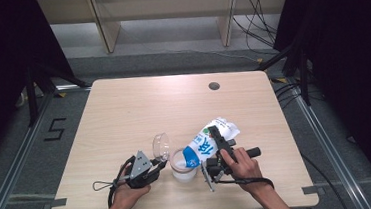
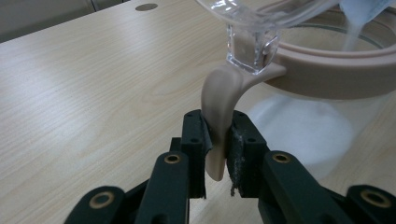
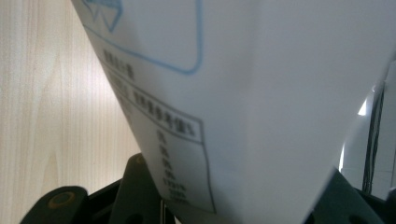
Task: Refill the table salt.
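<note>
Carton [image 1: 207, 144], clamped by right hand-held gripper [image 1: 217, 154], tilts over jug [image 1: 184, 166]; left hand-held gripper [image 2: 215, 154] pinches handle [image 2: 219, 107].

The milk carton [image 3: 261, 107] runs off the right gripper view's edges, its small print too blurred to read.

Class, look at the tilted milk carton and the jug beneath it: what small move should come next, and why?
Probably hold the tilt a little longer. The right gripper clamps the white-and-blue milk carton, tipped over the clear jug with a beige rim, which already holds white liquid. The left gripper steadies the jug's beige handle, and its clear lid stands open.
</note>
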`<action>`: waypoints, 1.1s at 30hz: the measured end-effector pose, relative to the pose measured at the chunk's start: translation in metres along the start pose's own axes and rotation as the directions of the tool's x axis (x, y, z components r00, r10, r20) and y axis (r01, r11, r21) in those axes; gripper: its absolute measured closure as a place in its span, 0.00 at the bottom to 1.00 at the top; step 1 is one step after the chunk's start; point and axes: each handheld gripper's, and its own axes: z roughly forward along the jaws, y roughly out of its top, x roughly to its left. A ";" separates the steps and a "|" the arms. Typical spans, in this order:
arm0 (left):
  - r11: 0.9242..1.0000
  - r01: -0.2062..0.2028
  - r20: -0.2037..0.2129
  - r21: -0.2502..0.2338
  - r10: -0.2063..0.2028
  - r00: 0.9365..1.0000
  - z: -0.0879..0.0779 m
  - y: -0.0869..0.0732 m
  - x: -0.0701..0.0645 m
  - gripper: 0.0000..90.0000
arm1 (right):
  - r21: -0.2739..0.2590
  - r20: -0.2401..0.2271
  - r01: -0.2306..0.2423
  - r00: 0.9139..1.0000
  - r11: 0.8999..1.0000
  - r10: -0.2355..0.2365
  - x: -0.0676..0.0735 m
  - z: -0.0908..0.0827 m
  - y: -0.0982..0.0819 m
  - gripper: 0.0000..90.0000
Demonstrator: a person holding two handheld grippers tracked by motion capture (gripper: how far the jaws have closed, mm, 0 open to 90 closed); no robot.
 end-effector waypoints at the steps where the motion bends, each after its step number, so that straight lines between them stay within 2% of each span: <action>1: 1.000 -0.002 0.000 0.000 0.002 1.000 0.000 0.000 0.000 0.86 | 0.023 -0.010 -0.050 0.999 0.998 0.051 0.003 -0.001 0.000 0.68; 2: 1.000 -0.002 0.000 0.000 0.002 1.000 0.000 0.000 0.000 0.86 | 0.027 -0.012 -0.062 0.998 0.998 0.063 0.004 -0.002 0.000 0.68; 33: 1.000 -0.001 0.000 0.000 0.001 1.000 0.000 0.000 0.000 0.86 | 0.030 -0.011 -0.054 0.998 0.998 0.055 0.004 -0.002 0.000 0.68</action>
